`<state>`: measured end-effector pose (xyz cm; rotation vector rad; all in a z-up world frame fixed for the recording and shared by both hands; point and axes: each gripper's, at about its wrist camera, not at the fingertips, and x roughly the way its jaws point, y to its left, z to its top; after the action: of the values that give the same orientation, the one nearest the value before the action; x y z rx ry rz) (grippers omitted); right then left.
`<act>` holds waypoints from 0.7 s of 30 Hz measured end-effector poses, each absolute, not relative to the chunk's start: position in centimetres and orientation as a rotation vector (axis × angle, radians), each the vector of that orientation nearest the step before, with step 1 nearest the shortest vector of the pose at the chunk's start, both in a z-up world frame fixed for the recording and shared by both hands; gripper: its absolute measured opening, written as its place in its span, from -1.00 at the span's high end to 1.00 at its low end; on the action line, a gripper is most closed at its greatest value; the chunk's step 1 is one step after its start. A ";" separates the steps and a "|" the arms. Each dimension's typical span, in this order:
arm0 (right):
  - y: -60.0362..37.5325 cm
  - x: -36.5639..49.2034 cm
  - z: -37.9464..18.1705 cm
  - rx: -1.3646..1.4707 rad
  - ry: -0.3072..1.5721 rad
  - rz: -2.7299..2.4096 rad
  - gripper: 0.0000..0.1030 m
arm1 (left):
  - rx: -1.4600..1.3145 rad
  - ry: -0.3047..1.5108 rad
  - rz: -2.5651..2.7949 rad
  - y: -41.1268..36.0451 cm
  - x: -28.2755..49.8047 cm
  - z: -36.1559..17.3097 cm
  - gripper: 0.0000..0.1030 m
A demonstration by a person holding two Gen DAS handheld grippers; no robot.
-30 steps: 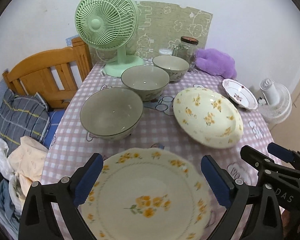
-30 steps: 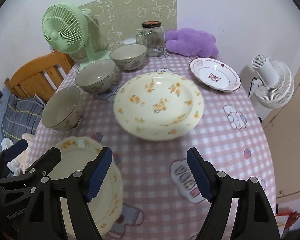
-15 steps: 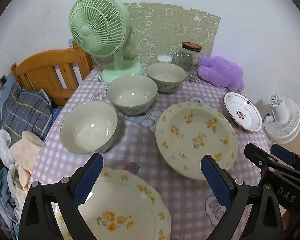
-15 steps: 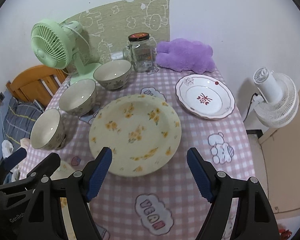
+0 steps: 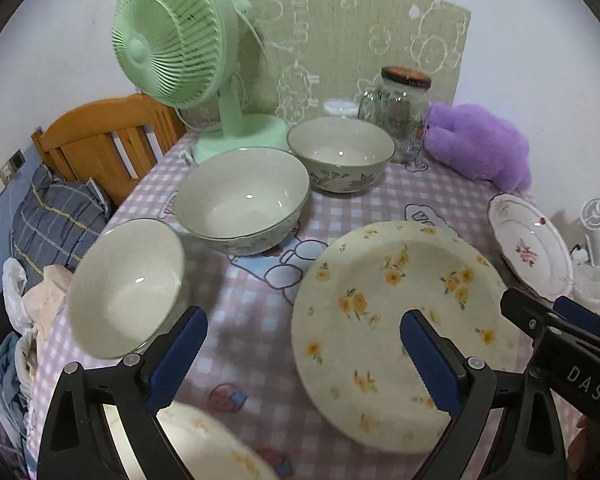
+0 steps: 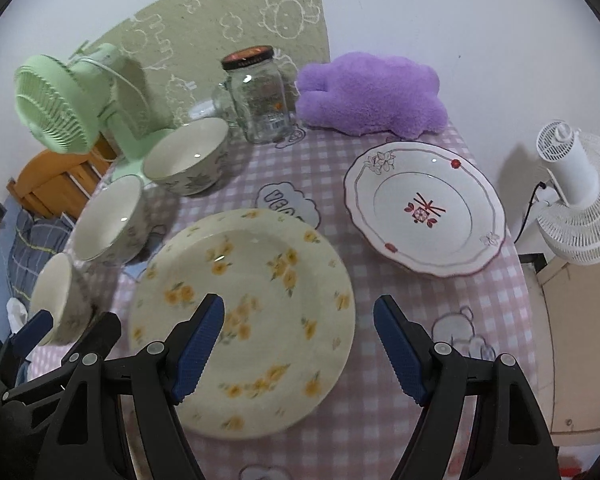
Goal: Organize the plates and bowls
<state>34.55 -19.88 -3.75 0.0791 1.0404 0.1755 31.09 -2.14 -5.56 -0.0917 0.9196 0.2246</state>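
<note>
Both fisheye views look steeply down and forward across the counter (image 5: 364, 208) from its near edge toward the far wall, each close enough that its own gripper's fingers fill the bottom of the picture. The left wrist view sits further left, taking in the wooden bed frame (image 5: 100, 140) and the three bowls along the left. The right wrist view sits further right and reaches the white fan (image 6: 576, 196) beyond the counter's right edge. Both share the yellow-flowered plate (image 5: 400, 320) (image 6: 252, 312), the green fan (image 5: 176, 40) (image 6: 56, 112), the glass jar (image 5: 400, 108) (image 6: 260, 96) and the purple plush (image 5: 480, 148) (image 6: 372, 92).
</note>
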 end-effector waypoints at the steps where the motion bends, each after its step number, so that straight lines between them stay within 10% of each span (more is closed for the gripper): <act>1: -20.0 35.1 -4.3 0.076 1.048 0.174 -0.55 | -0.088 0.926 0.231 -2.2 31.7 -6.1 -0.87; 21: -19.0 39.8 -11.1 0.049 1.159 0.184 -0.35 | -0.096 1.069 0.159 -2.8 36.0 -12.2 -0.63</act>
<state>39.77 -18.99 -11.14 0.0493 1.1592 0.1844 36.04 -2.78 -12.23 -0.0964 1.0689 0.1594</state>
